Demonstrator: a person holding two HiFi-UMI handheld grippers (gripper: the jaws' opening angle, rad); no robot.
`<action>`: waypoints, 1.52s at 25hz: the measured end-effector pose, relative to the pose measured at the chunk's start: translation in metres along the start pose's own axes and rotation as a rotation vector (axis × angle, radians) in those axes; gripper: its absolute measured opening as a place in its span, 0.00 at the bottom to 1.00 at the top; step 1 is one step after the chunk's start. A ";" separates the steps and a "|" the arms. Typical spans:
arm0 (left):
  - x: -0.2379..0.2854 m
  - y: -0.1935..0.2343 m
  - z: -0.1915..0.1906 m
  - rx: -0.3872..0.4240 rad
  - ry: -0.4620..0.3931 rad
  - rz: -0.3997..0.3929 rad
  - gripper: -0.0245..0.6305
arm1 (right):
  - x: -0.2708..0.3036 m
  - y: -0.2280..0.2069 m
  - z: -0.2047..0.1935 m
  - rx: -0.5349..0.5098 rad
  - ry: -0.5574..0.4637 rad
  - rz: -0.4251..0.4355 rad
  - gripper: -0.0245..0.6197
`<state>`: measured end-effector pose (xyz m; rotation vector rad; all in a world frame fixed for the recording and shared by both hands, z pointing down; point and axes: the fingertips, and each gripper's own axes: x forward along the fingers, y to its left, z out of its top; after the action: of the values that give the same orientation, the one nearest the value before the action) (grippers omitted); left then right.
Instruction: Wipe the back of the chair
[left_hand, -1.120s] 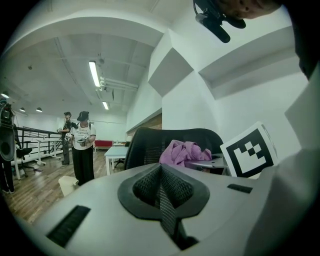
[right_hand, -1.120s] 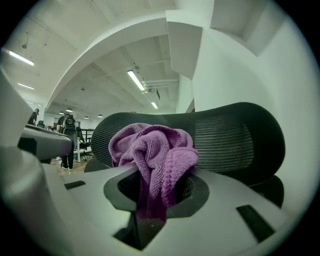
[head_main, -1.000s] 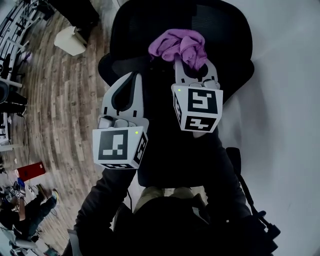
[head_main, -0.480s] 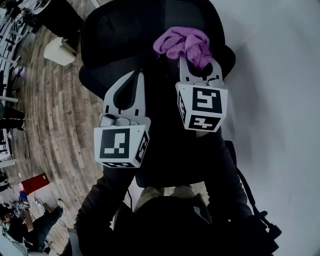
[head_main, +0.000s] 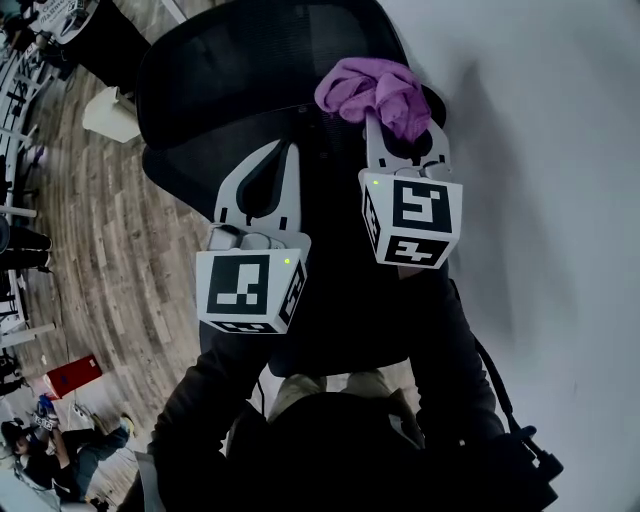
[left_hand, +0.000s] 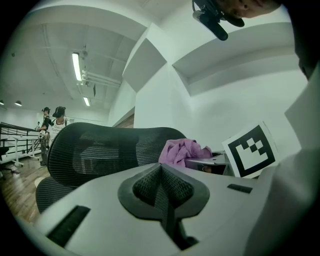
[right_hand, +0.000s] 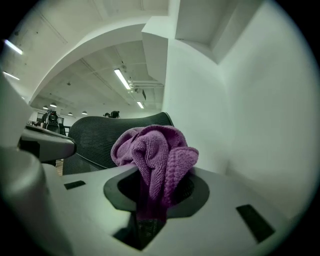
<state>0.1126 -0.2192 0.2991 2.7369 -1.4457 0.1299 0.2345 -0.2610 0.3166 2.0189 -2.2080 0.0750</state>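
The black mesh chair back (head_main: 250, 70) fills the top of the head view. My right gripper (head_main: 400, 130) is shut on a bunched purple cloth (head_main: 375, 90), held over the back's right edge; I cannot tell whether the cloth touches the mesh. In the right gripper view the cloth (right_hand: 155, 150) bulges out of the shut right gripper (right_hand: 150, 175), with the chair back (right_hand: 95, 135) behind it. My left gripper (head_main: 288, 152) is shut and empty, over the middle of the back. The left gripper view looks past the left gripper (left_hand: 162, 167) at the chair back (left_hand: 100, 150) and the cloth (left_hand: 185, 150).
A white wall (head_main: 560, 150) runs close along the right of the chair. Wood floor (head_main: 110, 230) lies to the left, with a white bin (head_main: 105, 115), a red box (head_main: 70, 378) and seated people farther off. The person's dark sleeves are at the bottom.
The chair back has swung left and up in the head view. Both grippers have edged slightly right, so the cloth now sits at the back's right edge. Neither grip has changed.
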 end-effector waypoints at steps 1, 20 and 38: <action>0.002 -0.004 0.001 0.000 0.000 -0.004 0.05 | -0.002 -0.003 0.001 0.000 0.000 0.001 0.19; 0.023 -0.085 0.022 0.001 -0.021 -0.125 0.05 | -0.060 -0.104 0.031 0.006 -0.053 -0.152 0.19; -0.036 -0.175 -0.017 0.012 0.009 -0.167 0.05 | -0.200 -0.059 -0.022 0.007 -0.040 -0.040 0.19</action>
<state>0.2357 -0.0892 0.3132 2.8467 -1.2117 0.1446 0.3115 -0.0666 0.3060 2.0857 -2.1924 0.0381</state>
